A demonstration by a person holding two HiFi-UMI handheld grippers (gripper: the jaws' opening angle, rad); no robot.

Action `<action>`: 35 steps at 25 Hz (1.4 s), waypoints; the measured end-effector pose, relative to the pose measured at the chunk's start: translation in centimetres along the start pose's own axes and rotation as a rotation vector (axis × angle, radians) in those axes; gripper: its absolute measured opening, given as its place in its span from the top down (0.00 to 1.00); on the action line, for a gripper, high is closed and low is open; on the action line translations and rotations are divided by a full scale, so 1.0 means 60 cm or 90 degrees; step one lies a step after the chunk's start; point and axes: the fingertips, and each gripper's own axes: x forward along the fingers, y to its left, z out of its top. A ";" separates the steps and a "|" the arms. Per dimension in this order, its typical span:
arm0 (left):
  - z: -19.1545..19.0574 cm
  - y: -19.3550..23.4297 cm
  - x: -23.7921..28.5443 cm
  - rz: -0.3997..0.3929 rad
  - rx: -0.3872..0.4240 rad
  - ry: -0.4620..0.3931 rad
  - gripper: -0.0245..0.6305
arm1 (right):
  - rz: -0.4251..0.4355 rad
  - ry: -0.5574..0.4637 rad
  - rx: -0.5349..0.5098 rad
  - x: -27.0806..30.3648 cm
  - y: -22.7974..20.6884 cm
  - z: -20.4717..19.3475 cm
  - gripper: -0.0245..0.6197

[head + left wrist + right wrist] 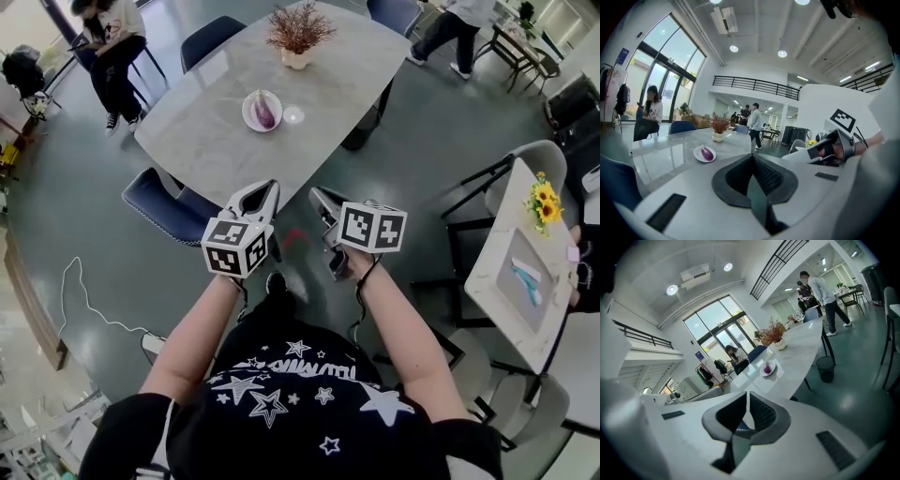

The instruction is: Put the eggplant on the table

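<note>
Eggplant (265, 110) on plate (248, 113), plant (298, 33) beyond (blue chair (167, 202) nearer)

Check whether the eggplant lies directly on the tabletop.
No, the eggplant lies on a white plate that stands on the grey table.

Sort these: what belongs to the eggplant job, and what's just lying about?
Job: eggplant, white plate, grey table, left gripper and right gripper, both shut, empty.
Lying about: vase of dried plants, blue chair, sunflowers.
</note>
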 end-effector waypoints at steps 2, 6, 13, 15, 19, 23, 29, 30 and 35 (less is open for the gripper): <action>-0.012 -0.035 -0.020 0.000 0.002 0.000 0.95 | 0.004 -0.007 -0.012 -0.033 0.005 -0.018 0.92; -0.038 -0.092 -0.059 0.011 0.000 0.001 0.95 | 0.019 -0.005 -0.049 -0.090 0.025 -0.055 0.92; -0.066 -0.181 -0.148 0.037 -0.006 -0.019 0.95 | 0.049 0.014 -0.104 -0.167 0.077 -0.134 0.92; -0.080 -0.201 -0.176 0.047 -0.009 -0.023 0.95 | 0.058 0.016 -0.119 -0.190 0.093 -0.160 0.92; -0.103 -0.239 -0.221 0.070 -0.019 -0.025 0.95 | 0.077 0.022 -0.154 -0.237 0.118 -0.198 0.92; -0.115 -0.273 -0.259 0.081 -0.019 -0.024 0.95 | 0.086 0.021 -0.190 -0.271 0.140 -0.221 0.92; -0.122 -0.280 -0.287 0.096 -0.014 -0.027 0.95 | 0.090 0.021 -0.242 -0.282 0.159 -0.240 0.92; -0.123 -0.278 -0.289 0.098 -0.014 -0.027 0.95 | 0.092 0.023 -0.243 -0.281 0.161 -0.243 0.92; -0.118 -0.269 -0.304 0.106 -0.013 -0.032 0.95 | 0.091 0.024 -0.252 -0.278 0.173 -0.244 0.93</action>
